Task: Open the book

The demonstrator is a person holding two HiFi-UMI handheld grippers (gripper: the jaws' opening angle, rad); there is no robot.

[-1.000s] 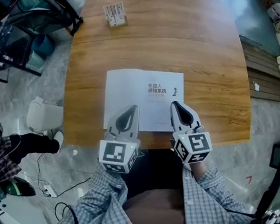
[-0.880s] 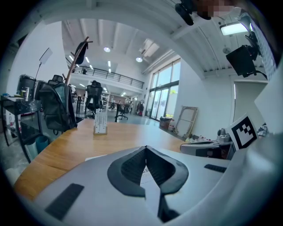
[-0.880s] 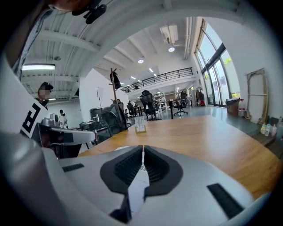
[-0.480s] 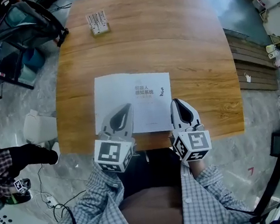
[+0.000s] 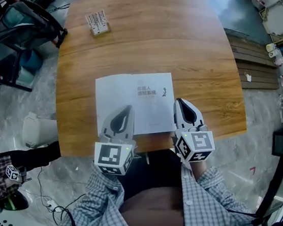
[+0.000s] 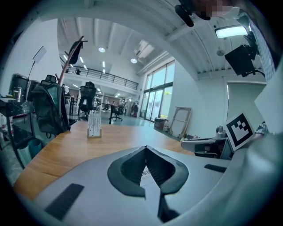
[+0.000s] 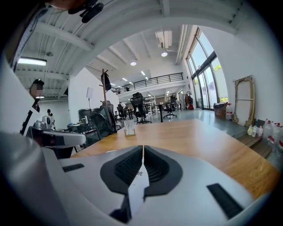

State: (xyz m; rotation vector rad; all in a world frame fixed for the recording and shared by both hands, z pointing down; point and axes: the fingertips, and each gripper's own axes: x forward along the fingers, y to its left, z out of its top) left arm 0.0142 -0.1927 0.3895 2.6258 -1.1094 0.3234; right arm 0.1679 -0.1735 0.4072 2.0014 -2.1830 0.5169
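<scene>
A closed white book [image 5: 135,101] with a printed cover lies flat on the wooden table [image 5: 195,52], near its front edge. My left gripper [image 5: 127,108] is shut and empty, its tips over the near left part of the cover. In the left gripper view the jaws [image 6: 146,148] meet at the tip, and the book [image 6: 146,177] shows through the gap behind them. My right gripper [image 5: 179,101] is shut too, at the book's right edge near the front corner. In the right gripper view [image 7: 143,146] nothing is between the pads.
A small white card stand [image 5: 97,22] stands at the table's far left, also in the left gripper view [image 6: 93,126] and the right gripper view [image 7: 129,128]. Office chairs [image 5: 16,28] are left of the table. Another person's leg [image 5: 34,156] is on the floor at the left.
My right gripper has shifted right, from over the cover to the book's right edge. The left gripper has hardly moved. The book lies as before.
</scene>
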